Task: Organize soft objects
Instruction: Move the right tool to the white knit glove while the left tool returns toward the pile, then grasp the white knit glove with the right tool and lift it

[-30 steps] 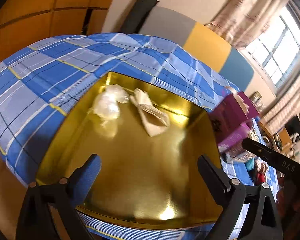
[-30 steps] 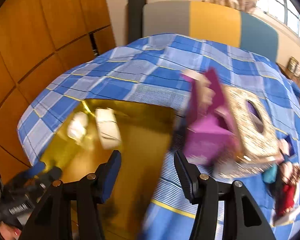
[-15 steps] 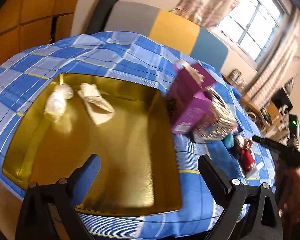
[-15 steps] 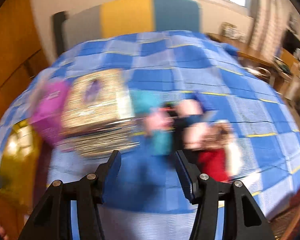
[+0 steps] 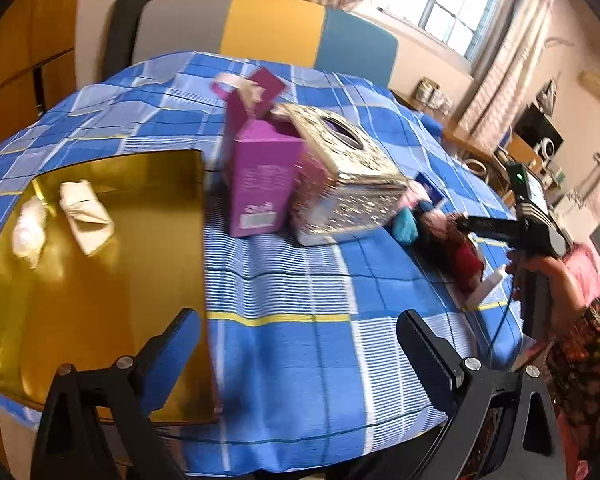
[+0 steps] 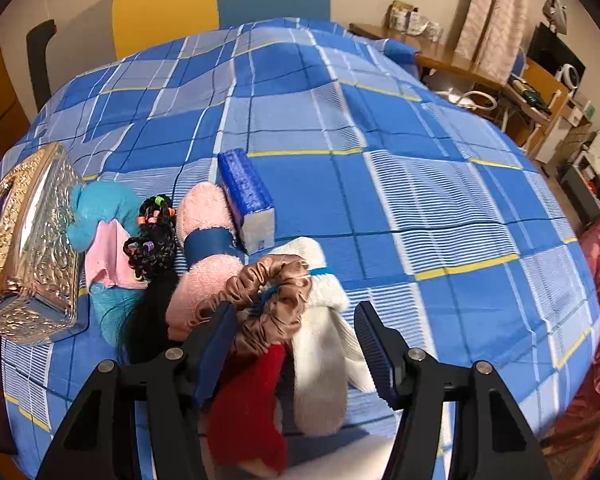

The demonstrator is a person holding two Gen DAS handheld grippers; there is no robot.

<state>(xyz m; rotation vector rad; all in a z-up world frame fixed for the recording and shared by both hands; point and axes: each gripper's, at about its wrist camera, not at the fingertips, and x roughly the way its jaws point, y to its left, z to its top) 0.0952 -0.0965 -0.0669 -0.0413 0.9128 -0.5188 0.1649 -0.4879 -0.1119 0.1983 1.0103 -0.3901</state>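
My right gripper [image 6: 294,312] hangs low over a pile of soft things on the blue checked cloth, its jaws opening. A brown satin scrunchie [image 6: 276,300], a white sock [image 6: 320,360] and a red sock [image 6: 248,400] lie between the fingers, which do not press on them. A pink fluffy sock [image 6: 204,216], black beaded hair ties [image 6: 152,236] and a teal fluffy piece [image 6: 96,208] lie just left. My left gripper [image 5: 296,318] stands open and empty by the gold tray [image 5: 80,320], which holds a cream folded cloth [image 5: 86,216] and a white bundle [image 5: 28,228].
An open purple box [image 5: 260,184] and an ornate metallic tissue box [image 5: 340,184] stand between tray and pile. A blue tissue pack [image 6: 246,196] lies behind the pink sock. A person's hand [image 5: 540,264] holds the right gripper. Furniture lines the right wall.
Both grippers have swung right. The left view went from the tray towards the boxes. The right gripper crossed from the tray past the boxes, sank over the pile, and its jaws widened.
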